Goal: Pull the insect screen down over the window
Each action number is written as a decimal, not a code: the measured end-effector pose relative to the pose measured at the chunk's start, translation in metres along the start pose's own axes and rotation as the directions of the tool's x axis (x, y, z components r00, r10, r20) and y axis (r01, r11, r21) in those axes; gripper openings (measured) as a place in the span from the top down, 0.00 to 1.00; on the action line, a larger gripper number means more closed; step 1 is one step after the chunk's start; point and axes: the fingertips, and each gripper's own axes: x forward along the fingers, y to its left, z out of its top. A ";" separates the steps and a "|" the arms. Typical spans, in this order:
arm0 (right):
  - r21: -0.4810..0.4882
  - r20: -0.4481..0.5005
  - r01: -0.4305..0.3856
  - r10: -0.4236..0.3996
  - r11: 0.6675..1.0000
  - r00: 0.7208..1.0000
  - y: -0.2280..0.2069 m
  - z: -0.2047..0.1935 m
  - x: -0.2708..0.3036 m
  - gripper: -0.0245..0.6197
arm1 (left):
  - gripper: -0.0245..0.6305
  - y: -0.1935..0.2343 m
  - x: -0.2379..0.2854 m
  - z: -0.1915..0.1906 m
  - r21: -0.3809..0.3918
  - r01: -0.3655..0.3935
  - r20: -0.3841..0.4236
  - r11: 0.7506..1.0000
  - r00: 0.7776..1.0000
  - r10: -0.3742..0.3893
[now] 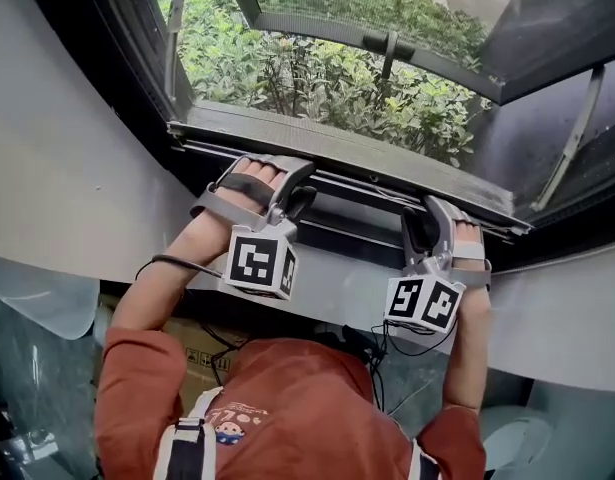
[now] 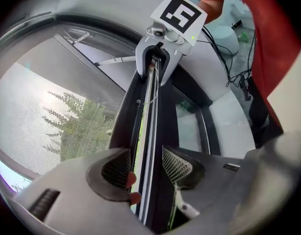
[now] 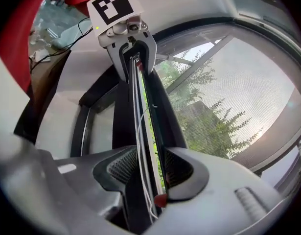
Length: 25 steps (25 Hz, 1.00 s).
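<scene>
Across a recess in the curved white wall (image 1: 67,168), inside a dark window frame (image 1: 97,48): fine grey insect screen mesh (image 2: 47,116), drawn most of the way down, with green shrubs visible through it. Ends below in a long grey metal pull bar (image 1: 367,168), lying level across the opening, close above the dark lower frame member (image 1: 357,230) and seemingly short of it, so probably late in the pull with only the last stretch left. Gripped at two places well apart, presumably to keep the bar level and to stop either end from jamming in its side guide. Near the bar's left end, grey left hand-held gripper (image 1: 299,200): jaws closed across the bar, ribbed pads pressed on both faces. Towards the right end, grey right hand-held gripper (image 1: 419,230): same clamp, jaws standing wide only because of the broad bar between them, pads tight on either side. Both reaching in from the room side and tilted a little downward, likely for a pull along the screen's travel rather than away from the pane. Behind each, a white cube with black square markers (image 1: 259,263), turned up towards the head camera. Alongside the bar, a thin white cord (image 3: 140,165), slack, not clearly caught by the pads. Smallest of all, red tips (image 2: 132,180) on the left jaw, hard against the bar's near edge.
</scene>
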 end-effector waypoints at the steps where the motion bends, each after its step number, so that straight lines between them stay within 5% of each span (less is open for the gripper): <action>1: 0.006 0.001 -0.011 0.011 1.000 1.000 0.004 -0.001 0.000 0.68 | 0.67 -0.003 0.001 0.000 -0.013 0.011 0.004 1.000 1.000 -0.011; 12: 0.054 0.006 -0.087 0.087 0.995 0.996 0.026 -0.004 0.003 0.64 | 0.66 -0.024 0.009 -0.006 -0.018 0.045 -0.008 0.999 0.999 -0.045; 25: 0.123 0.047 -0.059 0.053 0.991 0.997 0.033 -0.008 0.005 0.63 | 0.65 -0.030 0.013 -0.005 -0.084 0.042 0.013 0.996 0.999 -0.041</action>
